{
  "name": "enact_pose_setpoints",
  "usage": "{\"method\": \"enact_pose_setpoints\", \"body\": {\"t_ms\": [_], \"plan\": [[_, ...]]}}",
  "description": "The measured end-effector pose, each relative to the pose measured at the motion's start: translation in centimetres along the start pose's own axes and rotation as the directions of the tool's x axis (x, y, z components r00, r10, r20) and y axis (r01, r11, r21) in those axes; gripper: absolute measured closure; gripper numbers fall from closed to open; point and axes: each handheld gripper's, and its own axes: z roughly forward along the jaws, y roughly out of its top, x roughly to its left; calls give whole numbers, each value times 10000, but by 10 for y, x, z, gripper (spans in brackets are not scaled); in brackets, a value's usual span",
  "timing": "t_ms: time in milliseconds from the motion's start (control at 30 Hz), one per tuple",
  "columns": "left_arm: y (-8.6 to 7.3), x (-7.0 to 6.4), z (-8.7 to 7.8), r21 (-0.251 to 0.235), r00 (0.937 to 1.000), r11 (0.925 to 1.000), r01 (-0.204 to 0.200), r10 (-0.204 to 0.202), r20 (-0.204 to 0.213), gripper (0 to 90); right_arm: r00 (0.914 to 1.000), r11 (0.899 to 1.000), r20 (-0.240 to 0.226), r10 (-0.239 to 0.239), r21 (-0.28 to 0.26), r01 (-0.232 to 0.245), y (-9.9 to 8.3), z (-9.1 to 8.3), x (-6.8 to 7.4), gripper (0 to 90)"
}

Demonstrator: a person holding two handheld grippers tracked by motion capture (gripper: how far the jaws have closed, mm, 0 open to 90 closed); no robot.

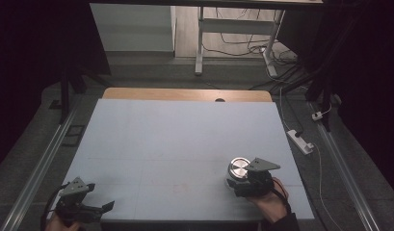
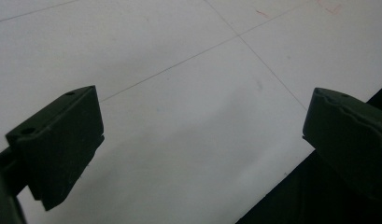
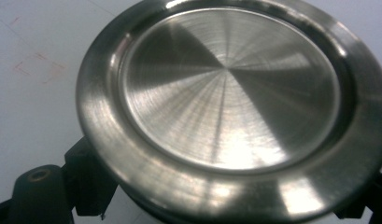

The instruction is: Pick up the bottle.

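- High view: my right gripper (image 1: 242, 182) clasps the steel canister (image 1: 239, 169) at lower right of the table (image 1: 185, 139); not yet lifted, I judge.
- My left gripper (image 1: 105, 207), lower left, jaws spread, idle; moving the canister remains.

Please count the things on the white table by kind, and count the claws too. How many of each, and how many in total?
Steel round-lidded container: 1, between the jaws of the right claw
Claws: 2, the right one and the left claw, open over the bare table
Total: 3
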Motion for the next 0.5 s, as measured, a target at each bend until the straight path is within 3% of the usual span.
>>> {"method": "enact_pose_setpoints", "body": {"t_ms": [500], "plan": [[0,0,0,2,10000,10000,22,-22,18,0,9982,9983,-501,-331,-505,306,23,1,9,151]]}}
